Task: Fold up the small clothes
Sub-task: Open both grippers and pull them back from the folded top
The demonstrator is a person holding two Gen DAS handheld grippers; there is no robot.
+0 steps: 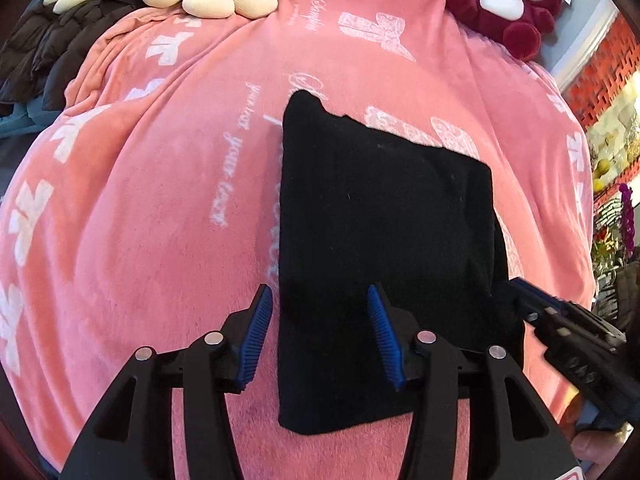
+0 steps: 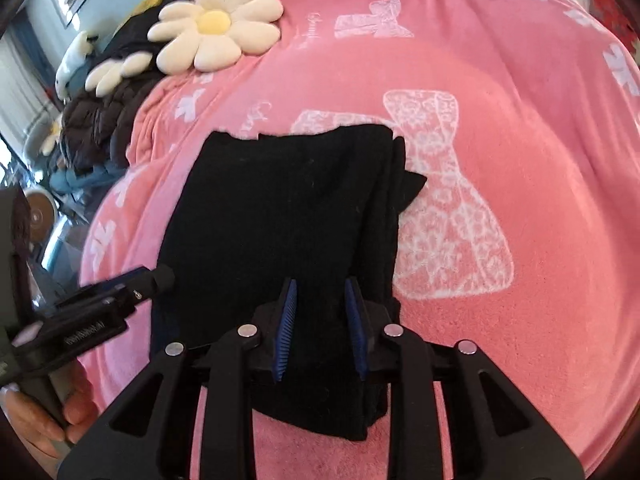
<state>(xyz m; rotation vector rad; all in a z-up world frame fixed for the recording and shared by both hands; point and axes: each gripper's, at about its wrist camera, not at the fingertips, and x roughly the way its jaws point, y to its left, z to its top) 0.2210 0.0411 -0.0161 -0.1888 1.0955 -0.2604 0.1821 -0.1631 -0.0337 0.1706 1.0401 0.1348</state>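
Note:
A black folded garment (image 1: pixel 384 216) lies flat on the pink blanket (image 1: pixel 152 208); it also shows in the right wrist view (image 2: pixel 280 208). My left gripper (image 1: pixel 320 300) is open, its blue pads straddling the garment's near left edge, just above it. My right gripper (image 2: pixel 320 292) is open with a narrower gap, over the garment's near right edge, where folded layers stack. The right gripper shows at the lower right of the left wrist view (image 1: pixel 520 288), and the left gripper at the left of the right wrist view (image 2: pixel 160 276).
Daisy-shaped cushions (image 2: pixel 216 28) and a dark puffer jacket (image 2: pixel 100 128) lie at the far left of the blanket (image 2: pixel 520 160). A maroon plush bear (image 1: pixel 508 4) sits at the far right. The bed edge drops off to the left.

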